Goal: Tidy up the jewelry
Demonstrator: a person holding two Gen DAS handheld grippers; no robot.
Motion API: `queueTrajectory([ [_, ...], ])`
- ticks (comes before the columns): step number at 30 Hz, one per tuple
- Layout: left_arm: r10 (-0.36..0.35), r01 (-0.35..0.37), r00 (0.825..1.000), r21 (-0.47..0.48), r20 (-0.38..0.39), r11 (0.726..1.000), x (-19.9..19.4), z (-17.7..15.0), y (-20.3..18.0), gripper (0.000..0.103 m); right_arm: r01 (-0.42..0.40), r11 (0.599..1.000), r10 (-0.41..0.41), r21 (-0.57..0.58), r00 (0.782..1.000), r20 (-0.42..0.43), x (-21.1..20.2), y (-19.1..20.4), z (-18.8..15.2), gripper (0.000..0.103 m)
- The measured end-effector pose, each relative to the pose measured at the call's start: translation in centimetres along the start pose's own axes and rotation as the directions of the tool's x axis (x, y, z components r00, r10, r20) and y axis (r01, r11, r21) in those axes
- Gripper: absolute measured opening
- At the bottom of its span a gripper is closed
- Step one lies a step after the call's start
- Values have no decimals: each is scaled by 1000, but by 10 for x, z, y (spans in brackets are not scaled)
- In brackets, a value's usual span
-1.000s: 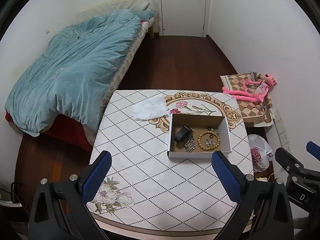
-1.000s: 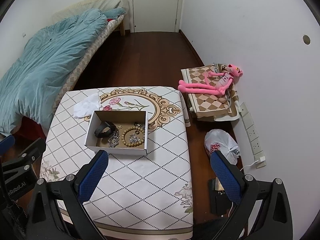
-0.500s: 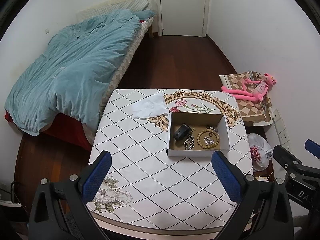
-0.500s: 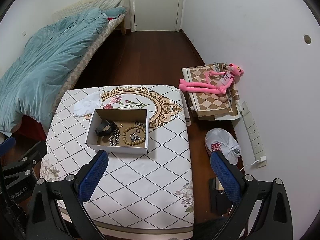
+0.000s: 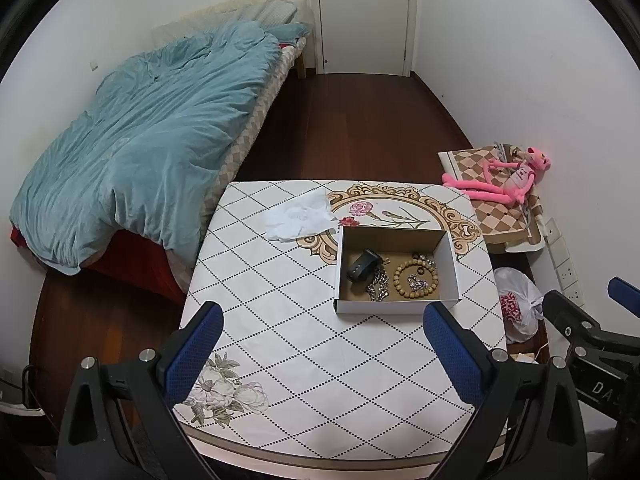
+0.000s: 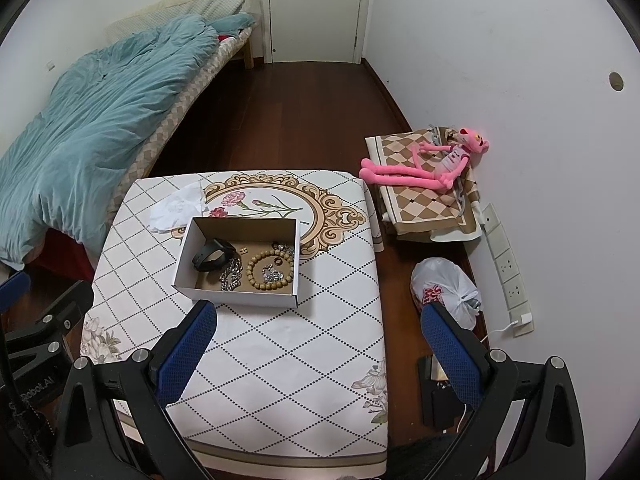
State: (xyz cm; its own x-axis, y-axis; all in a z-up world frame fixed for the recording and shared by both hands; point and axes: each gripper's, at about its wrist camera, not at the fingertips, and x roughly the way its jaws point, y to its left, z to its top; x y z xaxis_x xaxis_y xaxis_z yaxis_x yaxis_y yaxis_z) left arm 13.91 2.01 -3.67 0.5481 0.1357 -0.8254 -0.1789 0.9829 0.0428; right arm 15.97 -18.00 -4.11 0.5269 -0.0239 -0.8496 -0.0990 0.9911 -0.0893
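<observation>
One cardboard box point(image 5: 396, 309) stands on the table point(image 5: 288, 344), a little right of the middle of the left wrist frame; in the right wrist frame the same box point(image 6: 236, 298) is left of the middle. It is rectangular, white outside and brown inside, with the top open. Inside it I count one black band point(image 5: 362, 266) at the left, one silver chain point(image 5: 379, 286) just beside it, one round bracelet of wooden beads point(image 5: 416, 278) at the right, and one small shiny piece lying inside the ring of beads. More small pieces lie at the back right corner of the box, but they are too small to tell.

The table has a white cover with a pattern of dotted diamonds, printed flowers and a golden ornament. One crumpled white tissue point(image 5: 300, 216) lies on it, near the back left corner of the box. One bed with a wrinkled blue-green blanket point(image 5: 140, 140) fills the left of the frame. One pink plush toy point(image 6: 424, 168) lies on a checked cushion at the right, and one white plastic bag point(image 6: 444, 292) is on the dark wooden floor below it.

The left gripper point(image 5: 320, 352) is wide open, with blue textured pads, and holds nothing. The right gripper point(image 6: 320, 352) is also wide open and touches nothing.
</observation>
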Motion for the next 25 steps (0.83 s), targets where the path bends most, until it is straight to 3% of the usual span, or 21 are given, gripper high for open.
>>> queueTrajectory([
  [25,8,-8,1000,0,17,1000,-4,1,5,102,-5,1000,5,-9,1000,1,-2,1,1,103],
])
